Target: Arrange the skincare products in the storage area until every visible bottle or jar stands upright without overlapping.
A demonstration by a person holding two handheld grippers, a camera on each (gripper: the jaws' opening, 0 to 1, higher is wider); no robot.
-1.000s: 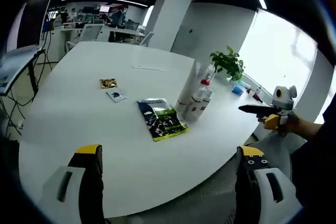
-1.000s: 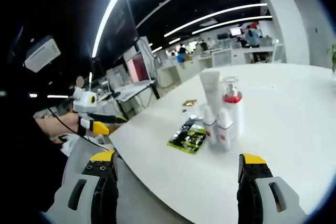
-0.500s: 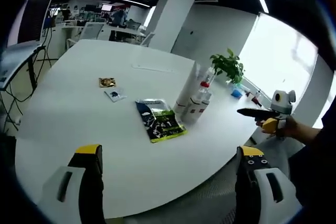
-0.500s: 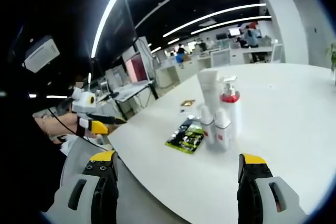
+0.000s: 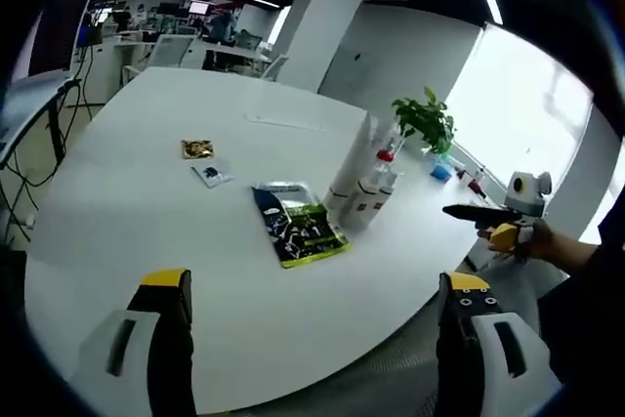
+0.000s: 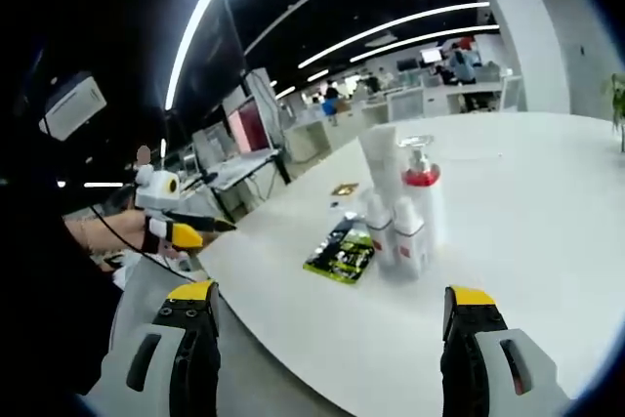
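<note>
Several skincare products stand upright in a tight cluster on the white round table (image 5: 146, 241): a tall white tube (image 6: 382, 160), a pump bottle with a red collar (image 6: 423, 197) and two small white bottles (image 6: 405, 237). The same cluster (image 5: 363, 187) sits right of centre in the left gripper view. My left gripper (image 5: 312, 339) is open, well short of the table edge. My right gripper (image 6: 327, 349) is open too, apart from the bottles. Each gripper appears in the other's view: the right gripper (image 5: 493, 217) at the right, the left gripper (image 6: 176, 222) at the left.
A dark green and black sachet (image 5: 296, 224) lies flat beside the bottles. Two small packets (image 5: 200, 150) lie farther along the table. A potted plant (image 5: 425, 122) and small items sit behind the cluster. Office desks and monitors fill the background.
Both views have shifted slightly with the hands. The bottles and the sachet stand as before, and both grippers stay open.
</note>
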